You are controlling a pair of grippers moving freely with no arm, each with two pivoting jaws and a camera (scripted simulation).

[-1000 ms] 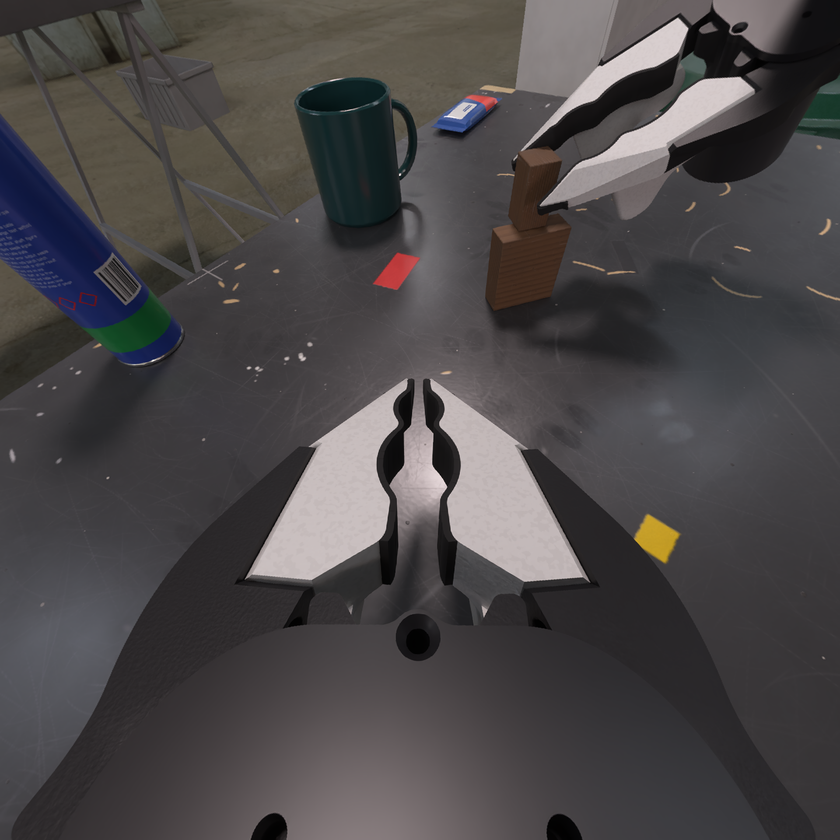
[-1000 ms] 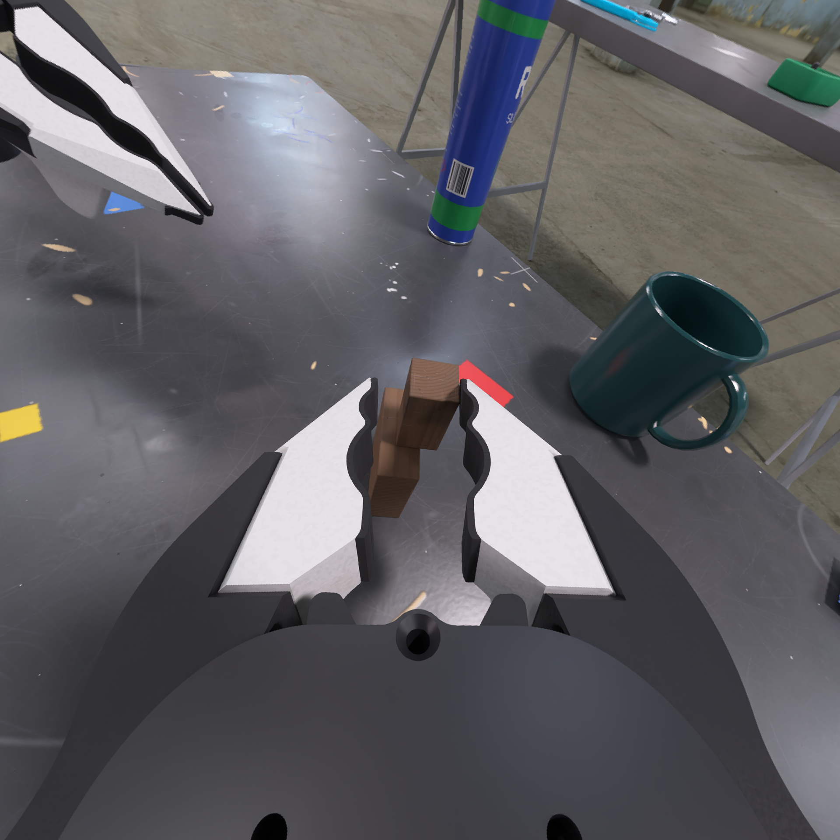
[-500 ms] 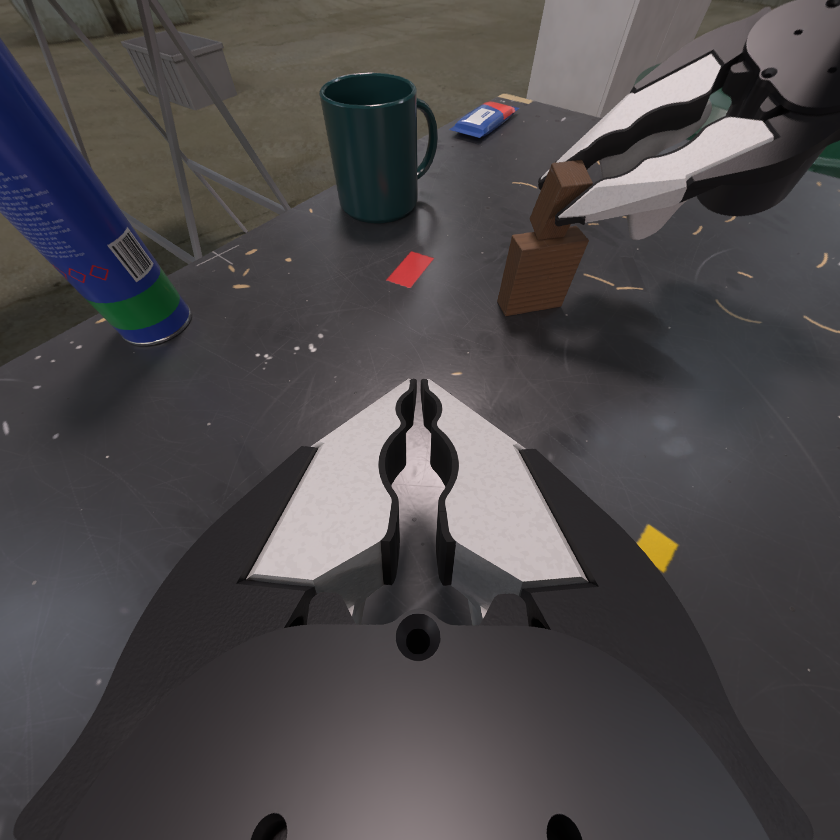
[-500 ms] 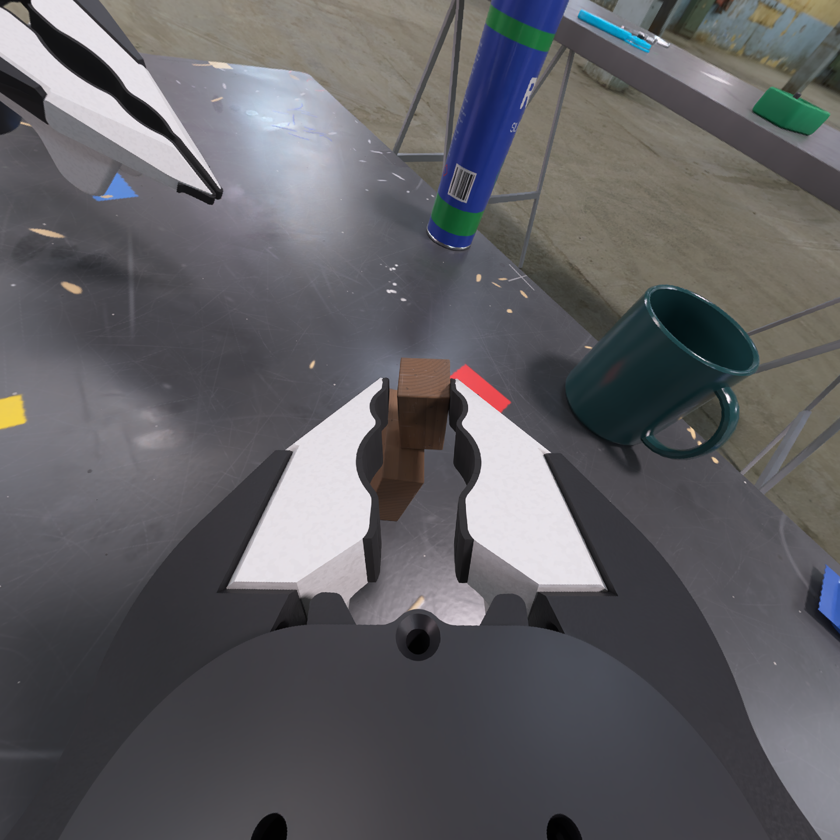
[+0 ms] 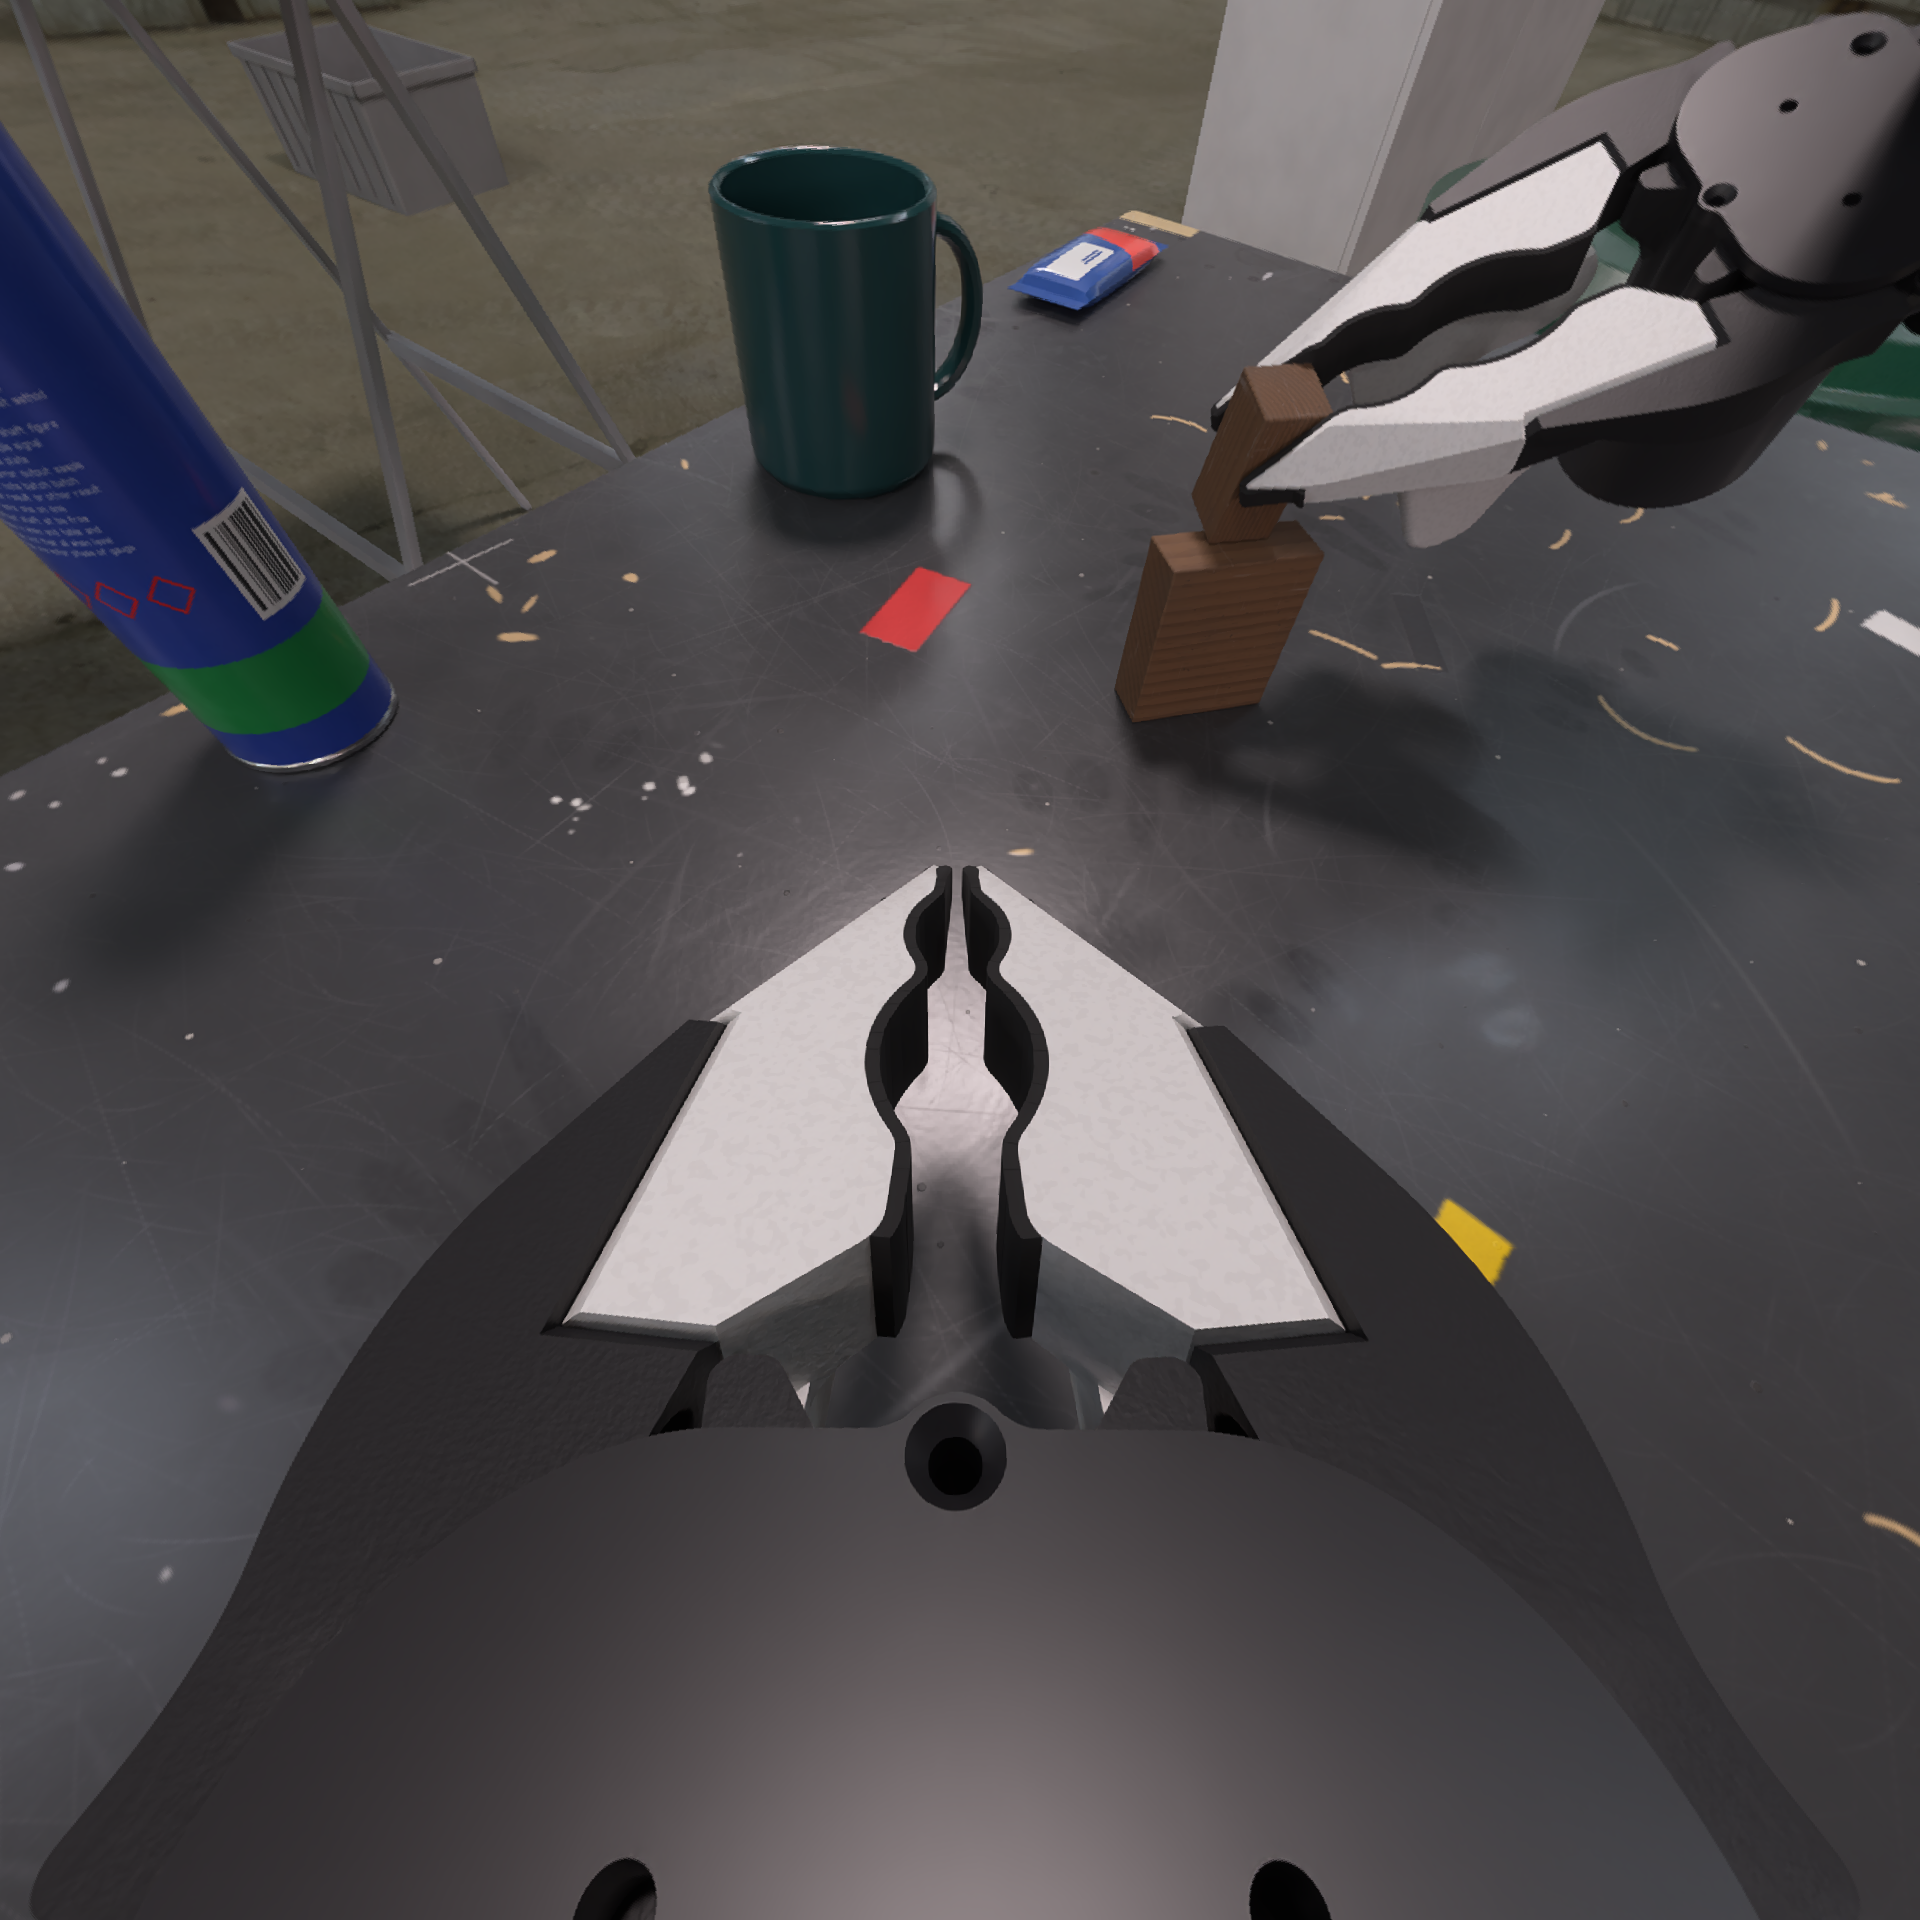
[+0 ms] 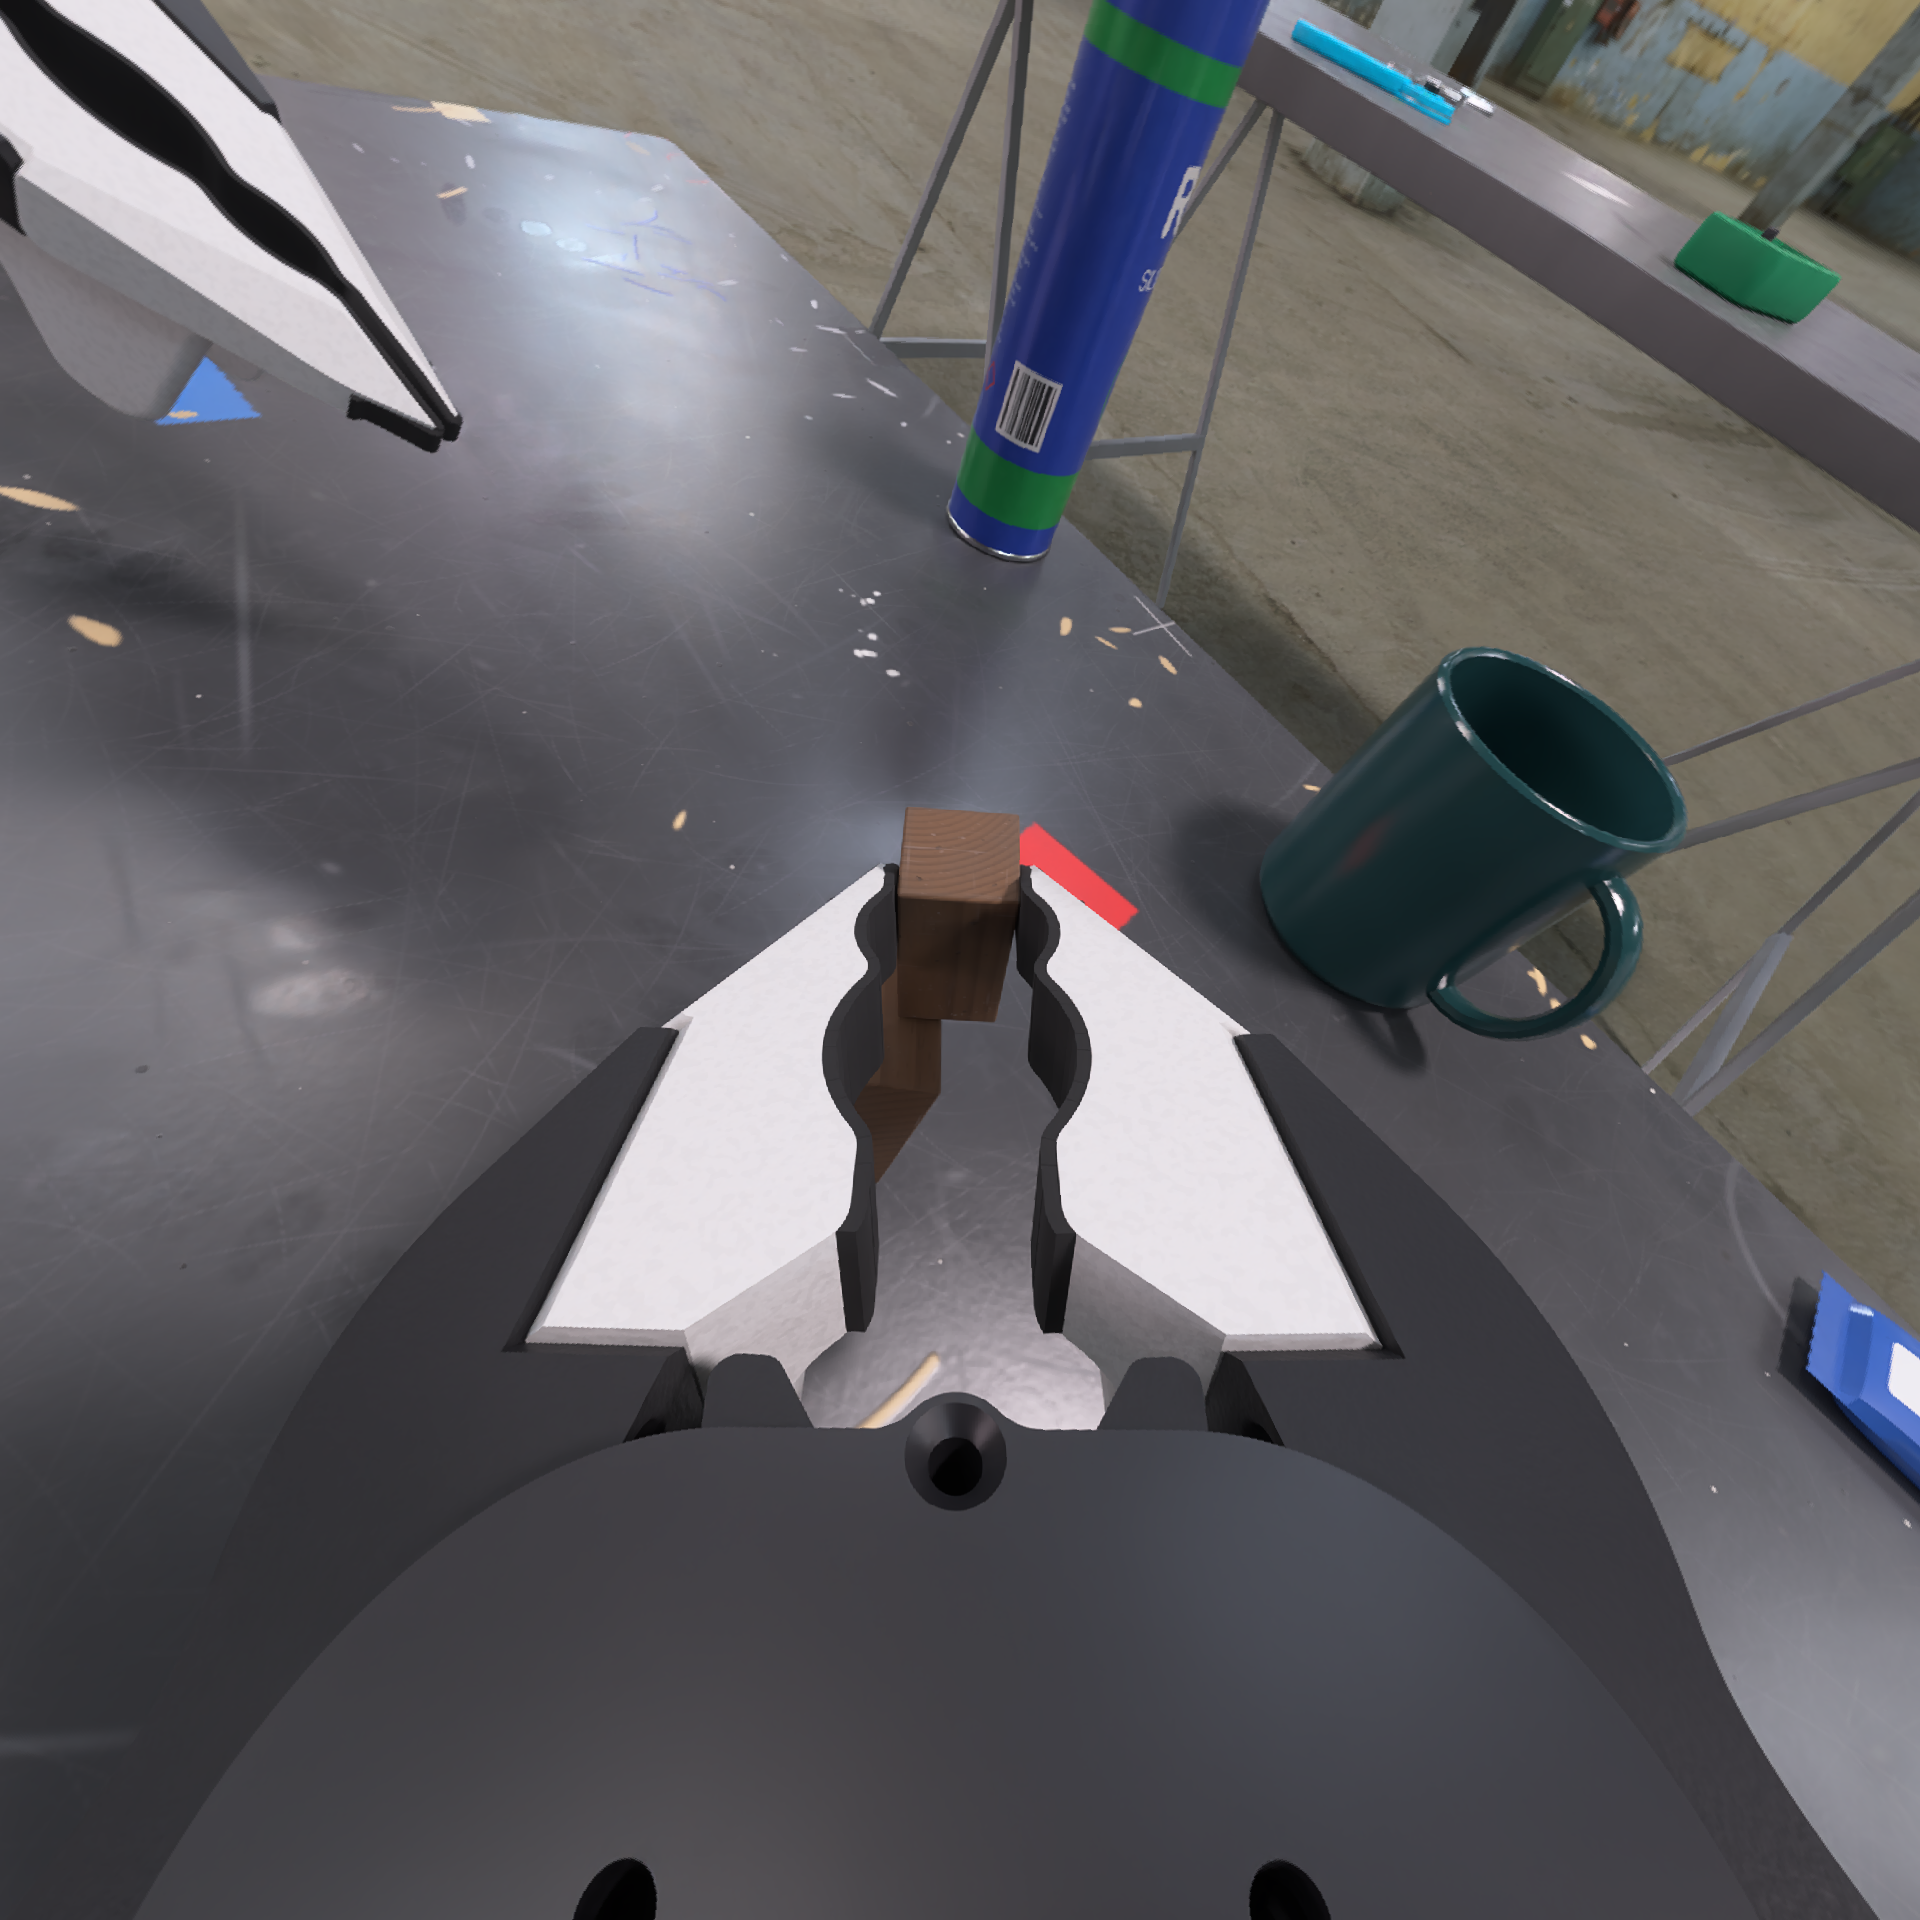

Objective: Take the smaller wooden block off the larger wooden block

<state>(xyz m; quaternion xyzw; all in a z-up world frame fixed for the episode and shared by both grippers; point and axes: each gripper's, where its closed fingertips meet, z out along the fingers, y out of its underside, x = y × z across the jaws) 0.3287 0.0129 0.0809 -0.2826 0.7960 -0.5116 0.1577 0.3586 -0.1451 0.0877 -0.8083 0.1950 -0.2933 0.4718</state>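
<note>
Right hand-held gripper (image 6: 956, 883) clamps smaller wooden block (image 6: 958, 914); left hand-held gripper (image 5: 956, 878) closed

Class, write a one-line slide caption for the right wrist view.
Right tool shut on the smaller wooden block, which still touches the larger wooden block, beside a green mug.

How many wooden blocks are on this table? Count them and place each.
2. The smaller wooden block sits tilted atop the larger wooden block, pinched by the right gripper. The larger one stands beside the red patch.
</note>
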